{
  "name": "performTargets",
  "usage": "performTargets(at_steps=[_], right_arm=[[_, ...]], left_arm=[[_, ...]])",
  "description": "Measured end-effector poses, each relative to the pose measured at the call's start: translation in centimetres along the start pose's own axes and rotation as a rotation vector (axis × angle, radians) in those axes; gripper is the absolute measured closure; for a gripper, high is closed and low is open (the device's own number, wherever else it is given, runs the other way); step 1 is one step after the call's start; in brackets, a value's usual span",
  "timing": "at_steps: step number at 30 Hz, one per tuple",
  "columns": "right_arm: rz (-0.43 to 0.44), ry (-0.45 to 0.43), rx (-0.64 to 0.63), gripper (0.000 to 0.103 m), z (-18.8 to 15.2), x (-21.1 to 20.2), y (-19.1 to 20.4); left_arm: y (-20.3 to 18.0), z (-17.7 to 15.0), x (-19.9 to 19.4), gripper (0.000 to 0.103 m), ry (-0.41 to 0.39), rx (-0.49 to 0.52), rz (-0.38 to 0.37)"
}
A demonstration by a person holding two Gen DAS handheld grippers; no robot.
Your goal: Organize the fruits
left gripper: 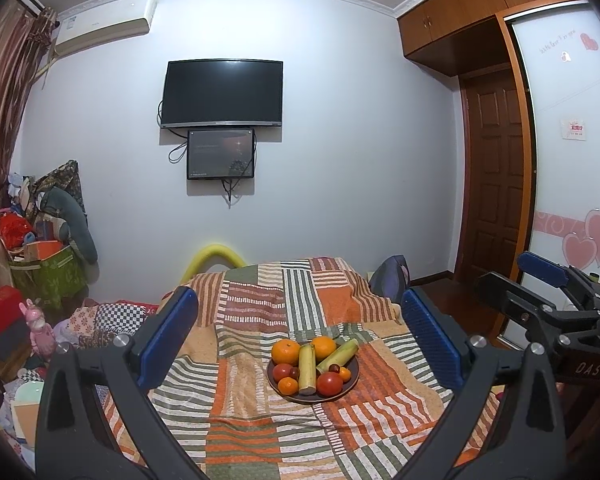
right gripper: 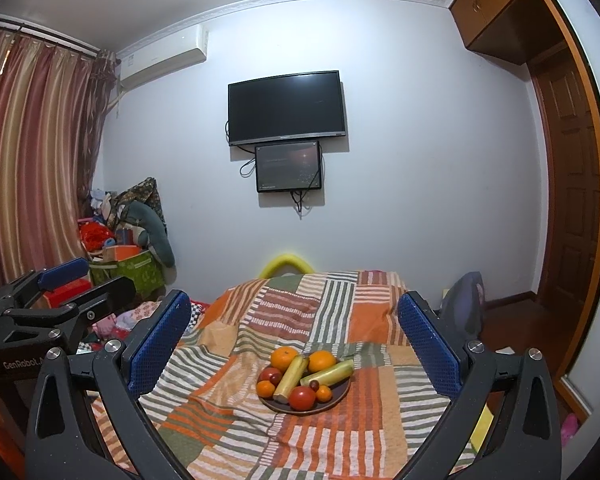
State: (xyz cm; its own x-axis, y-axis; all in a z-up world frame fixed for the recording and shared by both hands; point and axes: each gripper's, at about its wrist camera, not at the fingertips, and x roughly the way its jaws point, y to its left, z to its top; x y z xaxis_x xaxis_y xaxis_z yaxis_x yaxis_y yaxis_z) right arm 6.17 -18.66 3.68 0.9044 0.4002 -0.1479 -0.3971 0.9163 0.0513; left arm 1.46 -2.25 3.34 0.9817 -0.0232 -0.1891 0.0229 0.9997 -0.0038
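Note:
A dark plate (left gripper: pixel 350 390) (right gripper: pixel 340 397) sits on a striped patchwork blanket and holds oranges (left gripper: pixel 285 352) (right gripper: pixel 284 359), red tomatoes (left gripper: pixel 329 383) (right gripper: pixel 302 397), two yellow-green cane pieces (left gripper: pixel 307 368) (right gripper: pixel 291 378) and small fruits. My left gripper (left gripper: pixel 300 328) is open and empty, raised above the blanket short of the plate. My right gripper (right gripper: pixel 294 326) is open and empty, also short of the plate. Each gripper shows at the edge of the other's view: the right gripper (left gripper: pixel 548 280) and the left gripper (right gripper: pixel 76 280).
The blanket (left gripper: pixel 260 312) (right gripper: pixel 340 304) covers a bed or table that ends at a white wall with a TV (left gripper: pixel 222 94). Cluttered boxes and toys (left gripper: pixel 40 264) stand left. A wooden door (left gripper: pixel 496 184) and wardrobe are right.

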Motion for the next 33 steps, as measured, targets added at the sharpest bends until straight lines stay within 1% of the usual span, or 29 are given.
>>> performTargets(at_steps=[26, 33], right_arm=[[0.005, -0.003, 0.001, 0.0, 0.13, -0.2, 0.3], [0.006, 0.0, 0.002, 0.0, 0.2, -0.12, 0.42]], left_arm=[[0.32, 0.04, 0.1, 0.0, 0.008, -0.018, -0.02], [0.24, 0.03, 0.46, 0.0, 0.023, -0.013, -0.032]])
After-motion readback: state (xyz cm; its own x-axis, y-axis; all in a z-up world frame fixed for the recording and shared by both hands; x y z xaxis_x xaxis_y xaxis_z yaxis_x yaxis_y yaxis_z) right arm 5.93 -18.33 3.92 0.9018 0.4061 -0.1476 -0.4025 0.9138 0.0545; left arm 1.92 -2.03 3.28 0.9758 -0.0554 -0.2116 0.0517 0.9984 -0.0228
